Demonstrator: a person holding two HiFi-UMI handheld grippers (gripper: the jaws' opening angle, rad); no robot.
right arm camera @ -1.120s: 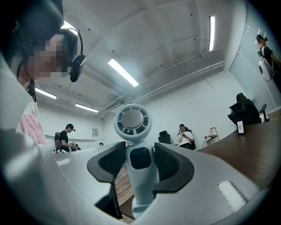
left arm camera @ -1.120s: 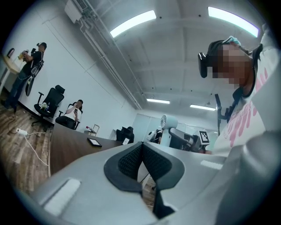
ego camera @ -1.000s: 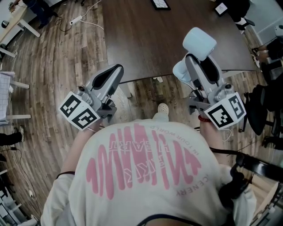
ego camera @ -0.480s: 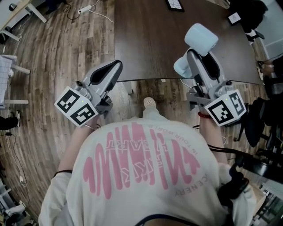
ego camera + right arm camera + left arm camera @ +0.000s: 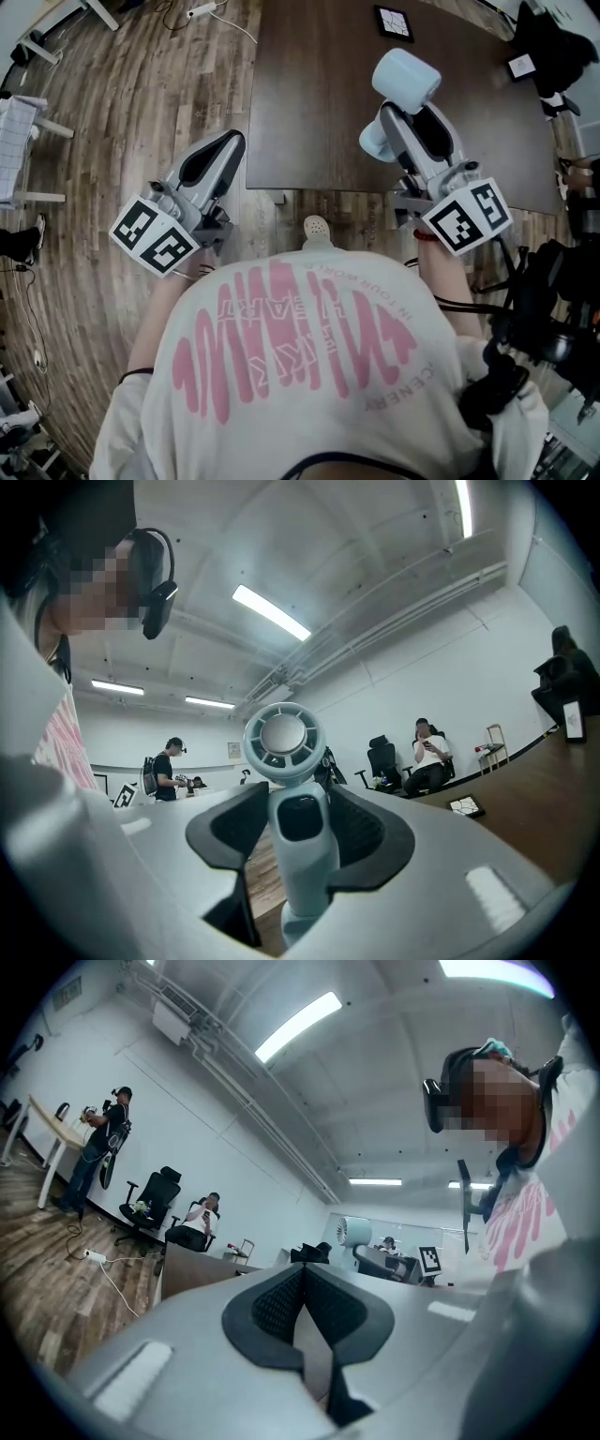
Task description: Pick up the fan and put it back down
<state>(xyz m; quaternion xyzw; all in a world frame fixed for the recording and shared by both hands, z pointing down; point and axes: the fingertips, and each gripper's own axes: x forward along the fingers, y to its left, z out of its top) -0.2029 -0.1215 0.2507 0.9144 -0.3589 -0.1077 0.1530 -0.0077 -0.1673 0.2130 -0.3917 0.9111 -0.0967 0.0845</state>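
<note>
Aloft, right gripper (image 5: 413,122) jaws clamp fan (image 5: 405,80) over table (image 5: 314,94) edge; left gripper (image 5: 225,146) jaws together.

The head view looks steeply down over the person's chest, taking in the left tool (image 5: 225,141), the right tool (image 5: 417,122) and the dark bench (image 5: 319,103) ahead. Each tool view sits low, close behind its own jaws, facing level across the room. All three views share the fan (image 5: 405,80): small and distant in the left tool view, close and central in the right.
</note>
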